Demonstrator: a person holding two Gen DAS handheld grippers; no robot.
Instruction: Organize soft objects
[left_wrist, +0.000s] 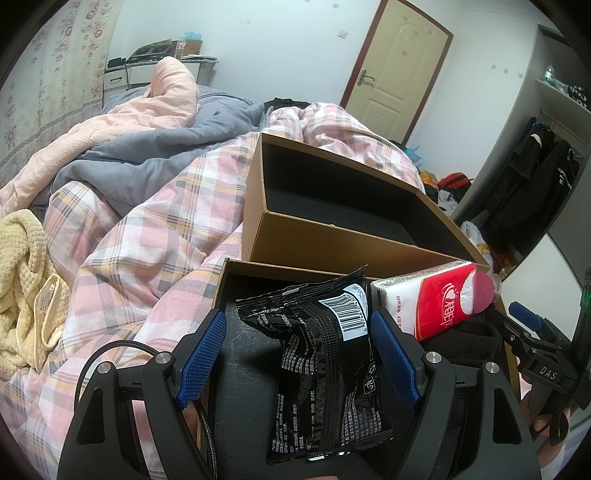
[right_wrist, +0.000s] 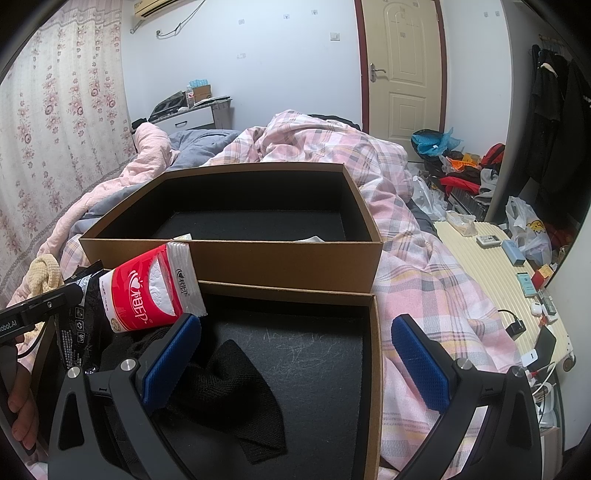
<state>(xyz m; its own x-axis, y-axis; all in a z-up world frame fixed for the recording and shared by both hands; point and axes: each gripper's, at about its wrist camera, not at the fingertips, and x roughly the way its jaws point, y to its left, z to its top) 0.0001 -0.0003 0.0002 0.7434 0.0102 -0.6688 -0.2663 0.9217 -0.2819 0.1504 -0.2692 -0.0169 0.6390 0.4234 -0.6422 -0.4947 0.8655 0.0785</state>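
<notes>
While my left gripper (left_wrist: 297, 345) stands with its blue pads spread wide, a crinkled black foil packet (left_wrist: 325, 369) sits between them, and I cannot tell whether they press it. My right gripper (right_wrist: 295, 363) hangs released over a black knitted cloth (right_wrist: 236, 391) in the near shallow brown cardboard box (right_wrist: 376, 369). Beside them leans a red-and-white plastic tissue pack (right_wrist: 147, 293). Beyond lies a second, deeper brown cardboard box (right_wrist: 236, 258) on the pink plaid quilt (left_wrist: 147, 229).

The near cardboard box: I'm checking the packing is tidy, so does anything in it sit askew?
Yes. The red-and-white tissue pack stands tilted in the near brown cardboard box, poking above its rim, and the crumpled black foil snack bag beside it stands up too.
</notes>
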